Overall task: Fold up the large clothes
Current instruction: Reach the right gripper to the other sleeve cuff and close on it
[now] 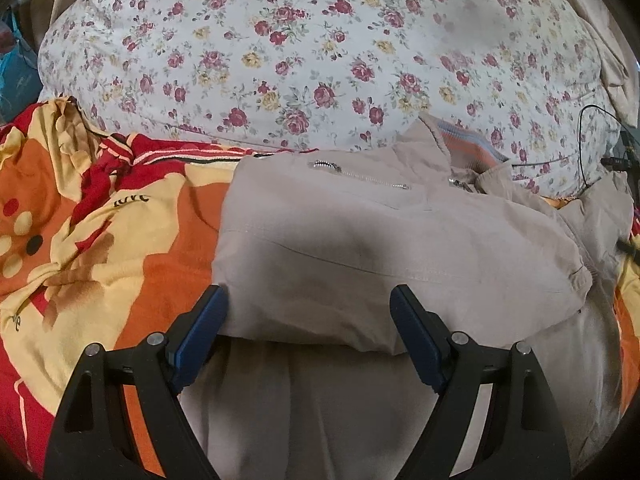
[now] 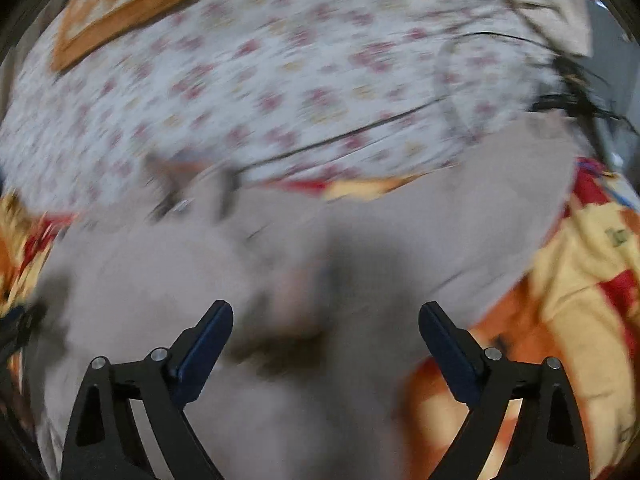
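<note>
While blur smears the right view, both the left claw (image 1: pixel 308 298) and right claw (image 2: pixel 326 314) gape, released, over the beige jacket (image 1: pixel 360 240).

**Right gripper open over beige jacket, frame blurred**

Right gripper (image 2: pixel 326 312) hung with jaws spread wide, nothing between the blue-padded fingers (image 2: pixel 208 332). Beige jacket (image 2: pixel 360 240) lay under and ahead of it, spread over the orange-red-yellow blanket (image 2: pixel 560 320), which showed at right and far left. Floral sheet (image 2: pixel 280 80) covered the far side. Orange cushion (image 2: pixel 132 4) sat far left. Black cables (image 2: pixel 568 96) were at far right.
</note>
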A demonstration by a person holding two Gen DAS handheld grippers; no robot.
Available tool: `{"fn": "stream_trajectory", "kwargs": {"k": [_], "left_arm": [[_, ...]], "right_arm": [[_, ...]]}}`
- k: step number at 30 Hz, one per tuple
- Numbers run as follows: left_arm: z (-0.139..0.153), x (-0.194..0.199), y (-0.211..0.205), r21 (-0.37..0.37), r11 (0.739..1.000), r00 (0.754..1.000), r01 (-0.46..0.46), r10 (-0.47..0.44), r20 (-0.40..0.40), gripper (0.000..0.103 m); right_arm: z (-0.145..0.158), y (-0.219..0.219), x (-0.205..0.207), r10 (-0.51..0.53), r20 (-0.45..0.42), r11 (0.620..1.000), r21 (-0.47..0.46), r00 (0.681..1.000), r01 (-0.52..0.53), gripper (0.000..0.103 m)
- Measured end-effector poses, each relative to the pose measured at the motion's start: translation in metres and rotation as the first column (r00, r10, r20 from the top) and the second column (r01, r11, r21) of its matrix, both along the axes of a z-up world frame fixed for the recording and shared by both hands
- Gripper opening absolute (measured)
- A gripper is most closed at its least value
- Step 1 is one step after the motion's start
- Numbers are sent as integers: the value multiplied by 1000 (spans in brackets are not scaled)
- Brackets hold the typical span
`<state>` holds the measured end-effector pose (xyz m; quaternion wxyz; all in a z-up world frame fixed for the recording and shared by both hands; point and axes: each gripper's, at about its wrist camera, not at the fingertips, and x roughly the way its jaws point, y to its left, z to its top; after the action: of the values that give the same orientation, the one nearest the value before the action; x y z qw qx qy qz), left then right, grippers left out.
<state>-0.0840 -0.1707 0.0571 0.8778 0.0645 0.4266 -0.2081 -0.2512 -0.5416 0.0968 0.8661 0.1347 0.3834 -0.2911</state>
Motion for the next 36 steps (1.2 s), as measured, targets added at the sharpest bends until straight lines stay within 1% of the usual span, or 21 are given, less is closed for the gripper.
{"fn": "stream_trajectory", "kwargs": {"k": [3,5,6,8,9,10,11,12,13,14,16,18,22,24,25,26,27,29,32,33,36], "left_arm": [[0,1,0,0,1000,1000,-3,3,-10,84],[-1,2,1,-4,1000,1000,-7,7,-12,84],[-1,3,1,-5,1000,1000,-9,9,-13,84],[-4,4,0,0,1000,1000,-13,13,-20,84],[-5,5,0,2,1000,1000,-14,14,-24,84],[-7,6,0,5,1000,1000,-16,16,-26,84],[-9,7,0,10,1000,999,-18,18,-29,84],[-11,8,-1,17,1000,999,-18,18,-33,84],[-13,8,-2,24,1000,999,-17,18,-35,84],[-15,8,-3,31,999,999,-17,18,-37,84],[-17,8,-6,42,999,999,-12,13,-34,84],[-19,8,-8,53,999,1000,-7,8,-27,84],[-22,9,-11,67,998,1000,-1,2,-26,84],[-23,9,-11,66,998,1000,0,2,-26,84],[-23,10,-11,67,998,1000,-1,2,-26,84],[-23,10,-11,67,998,1000,-1,3,-27,84],[-23,11,-11,68,998,1000,-3,5,-28,84],[-22,11,-11,63,998,1000,-4,6,-28,84],[-16,11,-6,38,999,999,-12,13,-30,84],[-13,11,-4,24,1000,999,-18,18,-34,84],[0,12,8,-26,999,998,-47,46,-30,84]], "right_arm": [[18,-66,-18,-142,56,989,-19,988,144,94],[23,-102,-29,-220,83,975,-23,972,223,88],[24,-122,-36,-265,93,963,-19,960,268,87],[25,-164,-51,-356,113,934,35,927,355,84],[24,-178,-56,-384,129,923,66,914,379,83],[24,-194,-63,-415,155,909,100,897,404,78],[25,-207,-68,-437,175,899,123,882,421,71],[26,-218,-71,-447,190,894,137,874,428,68],[28,-225,-72,-449,200,893,143,871,427,64],[31,-233,-73,-446,216,894,145,869,423,63],[37,-243,-67,-429,240,903,128,871,410,64],[41,-253,-58,-411,233,912,98,881,399,65],[36,-273,-30,-389,162,921,47,907,387,66],[25,-282,-15,-409,82,913,19,909,408,65],[21,-284,-11,-417,53,909,9,908,417,58],[17,-286,-8,-427,26,904,2,904,427,24],[15,-286,-8,-432,16,902,15,902,432,10],[22,-278,-17,-423,62,906,24,904,423,7],[45,-255,-29,-363,133,931,13,922,364,6],[58,-240,-35,-322,161,946,12,933,324,6],[88,-197,-36,-196,203,979,-23,959,205,5]]}}
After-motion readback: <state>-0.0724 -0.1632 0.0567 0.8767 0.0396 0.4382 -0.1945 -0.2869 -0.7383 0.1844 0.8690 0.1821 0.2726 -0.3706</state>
